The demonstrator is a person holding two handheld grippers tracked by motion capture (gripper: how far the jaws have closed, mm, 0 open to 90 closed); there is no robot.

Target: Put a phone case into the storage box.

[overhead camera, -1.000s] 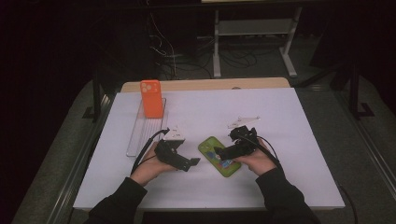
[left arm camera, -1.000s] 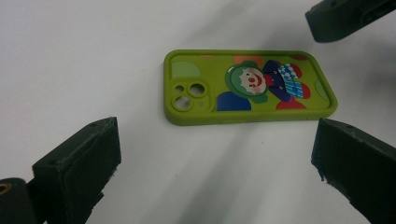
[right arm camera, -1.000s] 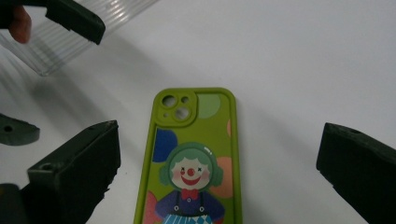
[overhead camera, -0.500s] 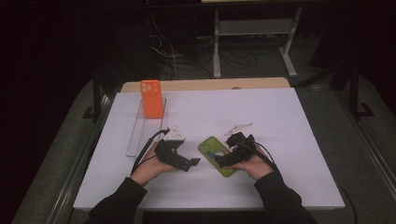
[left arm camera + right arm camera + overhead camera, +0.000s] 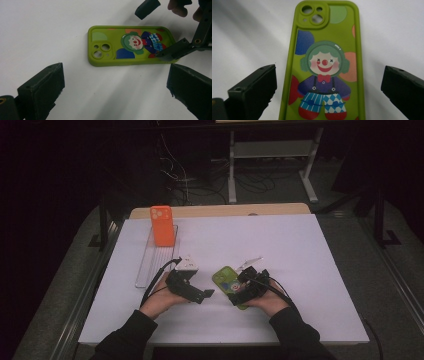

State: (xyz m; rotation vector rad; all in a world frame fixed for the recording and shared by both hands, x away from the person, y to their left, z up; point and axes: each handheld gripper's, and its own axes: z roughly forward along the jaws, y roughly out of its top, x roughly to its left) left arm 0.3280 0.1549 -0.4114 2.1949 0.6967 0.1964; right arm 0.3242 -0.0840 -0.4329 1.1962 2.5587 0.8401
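The right gripper point(image 5: 239, 295) hangs right over the near end of the green phone case point(image 5: 229, 284), its jaws spread wide with one on either side of the case's width and, in the right gripper view, not touching it. The case point(image 5: 324, 62) lies flat on the white table point(image 5: 300, 250), inner side up, with a clown picture showing; its long axis runs from the near right to the far left, and the camera cut-out end points away from the person, toward the table's far left. The left gripper point(image 5: 202, 295) sits just beside it to the left, jaws also wide apart and holding nothing, aimed at the case's long side point(image 5: 130, 46). Farther off, an orange phone case point(image 5: 162, 226) stands upright in a clear tray point(image 5: 145, 270).
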